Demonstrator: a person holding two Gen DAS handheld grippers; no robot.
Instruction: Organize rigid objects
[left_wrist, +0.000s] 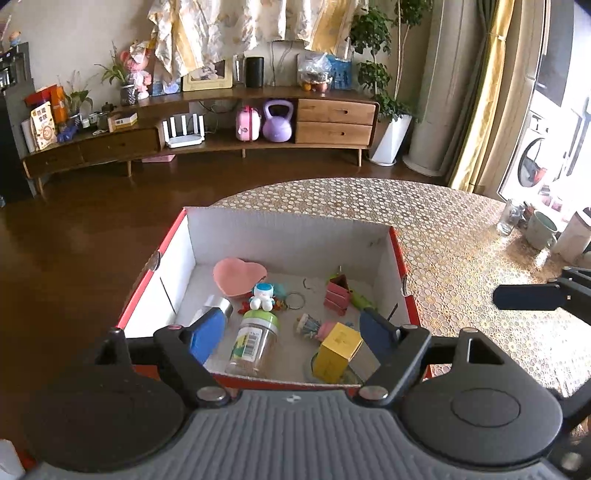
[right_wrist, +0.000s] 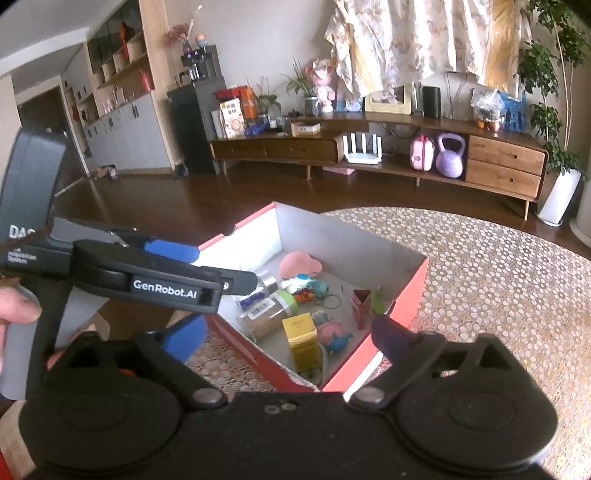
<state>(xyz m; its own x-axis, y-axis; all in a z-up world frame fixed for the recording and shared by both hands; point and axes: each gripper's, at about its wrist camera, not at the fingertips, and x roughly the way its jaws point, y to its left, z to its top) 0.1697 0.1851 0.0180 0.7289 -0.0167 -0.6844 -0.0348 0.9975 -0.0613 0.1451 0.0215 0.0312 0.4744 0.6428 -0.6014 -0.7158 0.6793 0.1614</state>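
A cardboard box (left_wrist: 399, 254), red outside and white inside, sits at the tabletop's (left_wrist: 461, 236) near-left edge. Inside lie small rigid things. A clear plastic jar (left_wrist: 255, 339) with a green lid lies on its side near the front wall, its long axis running front to back, lid toward the far wall. A yellow carton (left_wrist: 338, 350) leans tilted just right of it. A pink heart-shaped dish (left_wrist: 238, 277) sits toward the far-left corner, a white-and-blue figure (left_wrist: 263, 296) just in front of it. A red ridged piece (left_wrist: 338, 295) stands near the right wall.

The left gripper (left_wrist: 291, 332) hangs over the box's front wall, jaws wide, holding nothing. The right gripper (right_wrist: 288, 336) is likewise spread and empty.

The tabletop bears a dotted lace-like cover. Beyond are a dark wood floor and a low wooden cabinet (left_wrist: 332, 118).
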